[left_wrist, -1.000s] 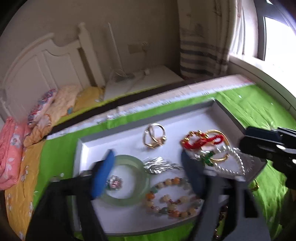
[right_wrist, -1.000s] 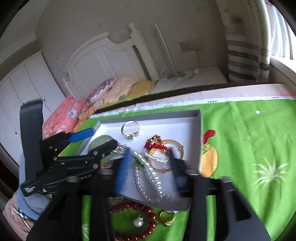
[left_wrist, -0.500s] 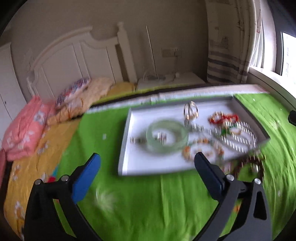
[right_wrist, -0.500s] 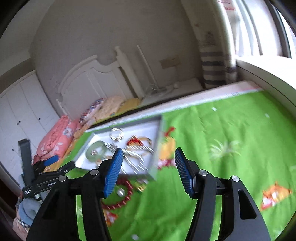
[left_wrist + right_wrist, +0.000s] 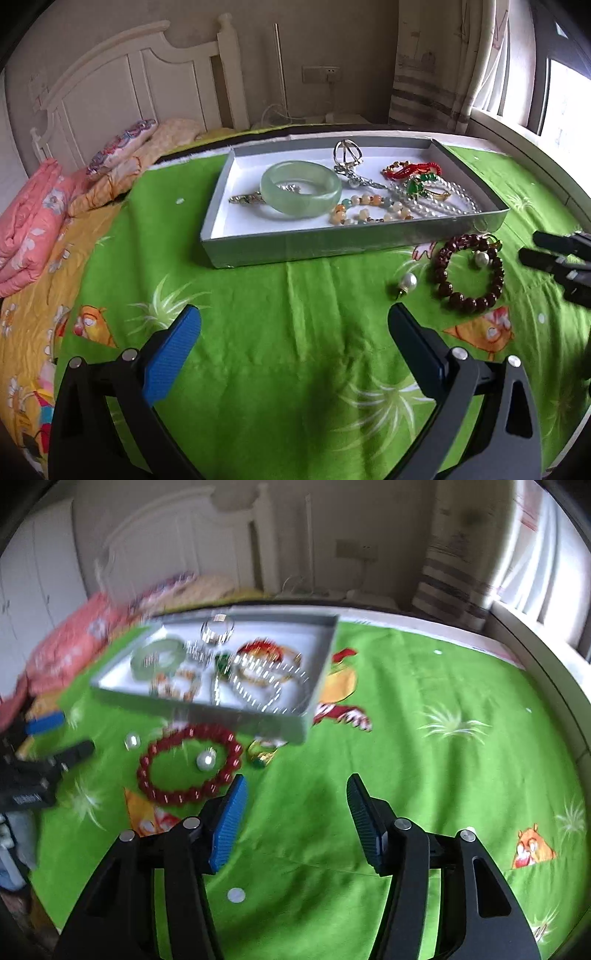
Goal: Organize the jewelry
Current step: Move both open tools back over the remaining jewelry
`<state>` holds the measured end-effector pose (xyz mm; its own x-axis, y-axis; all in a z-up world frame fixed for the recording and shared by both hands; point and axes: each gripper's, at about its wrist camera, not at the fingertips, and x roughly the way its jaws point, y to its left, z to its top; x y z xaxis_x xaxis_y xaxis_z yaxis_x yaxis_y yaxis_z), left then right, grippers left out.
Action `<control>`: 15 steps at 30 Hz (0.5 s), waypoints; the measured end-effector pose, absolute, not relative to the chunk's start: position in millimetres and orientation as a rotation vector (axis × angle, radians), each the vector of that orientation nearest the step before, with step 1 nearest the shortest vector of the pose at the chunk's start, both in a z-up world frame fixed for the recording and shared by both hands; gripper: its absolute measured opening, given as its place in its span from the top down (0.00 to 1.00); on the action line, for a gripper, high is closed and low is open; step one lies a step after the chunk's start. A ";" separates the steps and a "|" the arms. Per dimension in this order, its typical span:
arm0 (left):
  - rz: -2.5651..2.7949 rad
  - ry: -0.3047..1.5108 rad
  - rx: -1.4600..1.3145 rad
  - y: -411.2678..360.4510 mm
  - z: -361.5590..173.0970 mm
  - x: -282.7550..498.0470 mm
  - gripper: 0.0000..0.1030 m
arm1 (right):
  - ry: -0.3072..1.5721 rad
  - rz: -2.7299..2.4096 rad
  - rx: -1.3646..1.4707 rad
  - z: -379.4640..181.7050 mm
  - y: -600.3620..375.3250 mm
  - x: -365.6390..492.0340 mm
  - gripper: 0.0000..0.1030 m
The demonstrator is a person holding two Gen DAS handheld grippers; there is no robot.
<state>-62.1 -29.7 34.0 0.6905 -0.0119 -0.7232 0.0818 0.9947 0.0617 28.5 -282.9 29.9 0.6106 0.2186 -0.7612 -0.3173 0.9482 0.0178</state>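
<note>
1. The left tongs (image 5: 293,332) are held wide apart over the green bed cover (image 5: 295,295), with nothing in them.
2. The right tongs (image 5: 295,801) are held wide too, and nothing is gripped.
3. A pale green round bangle (image 5: 300,187) is seen inside the flat grey box (image 5: 332,243).
4. A dark red bead bracelet (image 5: 467,273) is left on the cover, just beside the box.

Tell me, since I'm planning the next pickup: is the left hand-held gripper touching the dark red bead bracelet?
Apart. The left wrist view shows green blanket between the left hand-held gripper and the dark red bead bracelet.
</note>
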 end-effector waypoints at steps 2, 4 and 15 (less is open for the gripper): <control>-0.064 0.812 0.079 -28.6 33.7 -61.0 0.03 | 0.872 0.302 -0.162 25.6 -274.2 29.7 0.50; -0.075 0.809 0.066 -27.7 35.0 -60.0 0.03 | 0.878 0.302 -0.172 24.0 -271.7 31.2 0.50; -0.108 0.817 0.011 -20.6 34.6 -57.5 0.03 | 0.887 0.310 -0.194 25.3 -254.7 41.1 0.54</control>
